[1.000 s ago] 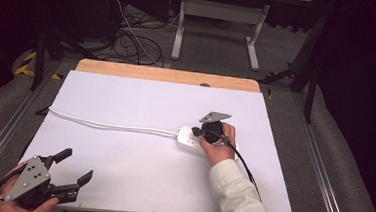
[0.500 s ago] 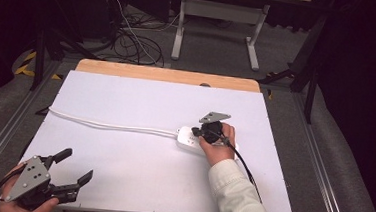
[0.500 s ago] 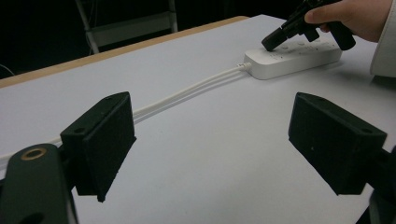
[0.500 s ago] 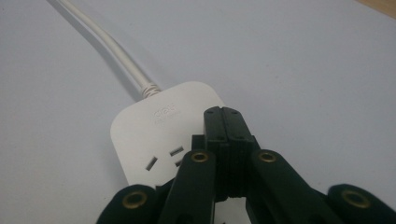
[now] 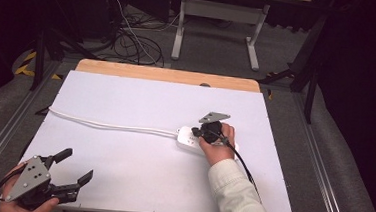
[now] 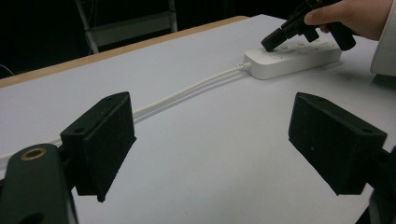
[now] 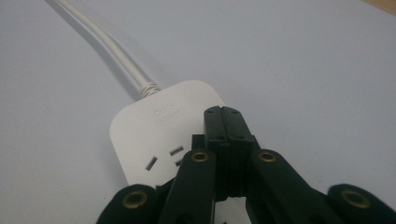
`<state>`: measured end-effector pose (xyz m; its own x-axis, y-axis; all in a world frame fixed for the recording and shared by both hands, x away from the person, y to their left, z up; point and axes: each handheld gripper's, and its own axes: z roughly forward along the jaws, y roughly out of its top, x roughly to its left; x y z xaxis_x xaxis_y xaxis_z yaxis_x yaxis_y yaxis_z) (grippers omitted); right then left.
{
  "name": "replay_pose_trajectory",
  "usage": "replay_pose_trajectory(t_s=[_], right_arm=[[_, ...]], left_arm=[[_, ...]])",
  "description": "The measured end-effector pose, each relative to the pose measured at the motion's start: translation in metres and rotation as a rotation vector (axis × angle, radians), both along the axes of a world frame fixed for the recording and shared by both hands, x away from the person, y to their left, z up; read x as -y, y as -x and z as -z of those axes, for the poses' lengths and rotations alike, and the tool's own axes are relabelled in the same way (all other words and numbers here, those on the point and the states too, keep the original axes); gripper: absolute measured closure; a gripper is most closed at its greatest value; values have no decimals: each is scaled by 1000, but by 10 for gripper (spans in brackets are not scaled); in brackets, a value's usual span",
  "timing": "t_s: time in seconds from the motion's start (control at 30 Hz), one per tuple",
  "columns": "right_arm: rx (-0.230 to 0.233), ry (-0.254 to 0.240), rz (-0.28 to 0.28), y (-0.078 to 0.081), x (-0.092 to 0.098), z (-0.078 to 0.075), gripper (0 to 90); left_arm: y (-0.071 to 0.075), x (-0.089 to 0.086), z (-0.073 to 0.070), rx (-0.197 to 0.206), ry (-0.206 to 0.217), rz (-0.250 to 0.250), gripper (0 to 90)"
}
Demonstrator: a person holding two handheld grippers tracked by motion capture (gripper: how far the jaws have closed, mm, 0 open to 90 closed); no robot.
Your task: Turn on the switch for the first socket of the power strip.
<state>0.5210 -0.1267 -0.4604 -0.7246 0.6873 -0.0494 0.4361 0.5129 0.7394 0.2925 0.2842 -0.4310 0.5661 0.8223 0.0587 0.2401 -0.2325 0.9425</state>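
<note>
Right tool (image 7: 224, 114): clenched, empty, tips over the socket face of the white power strip (image 5: 192, 139), which lies right of centre on the counter (image 5: 141, 98), white cable (image 5: 109, 125) trailing left. Left tool (image 6: 212, 140): released, idle at the near-left corner. Risk, as I judge it: pressing off-centre could skid the unheld strip. Containers: I see none.

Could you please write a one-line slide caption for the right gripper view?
Right gripper, fingers shut together, tips over the white power strip on the white table, its cable trailing away.
</note>
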Motion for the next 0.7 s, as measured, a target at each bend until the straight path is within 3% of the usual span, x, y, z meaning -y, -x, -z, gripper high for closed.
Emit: replay_pose_trajectory(t_s=[0.7], right_arm=[[-2, 18, 14, 1, -2, 0, 900]], left_arm=[[0, 2, 0, -8, 6, 9, 150]])
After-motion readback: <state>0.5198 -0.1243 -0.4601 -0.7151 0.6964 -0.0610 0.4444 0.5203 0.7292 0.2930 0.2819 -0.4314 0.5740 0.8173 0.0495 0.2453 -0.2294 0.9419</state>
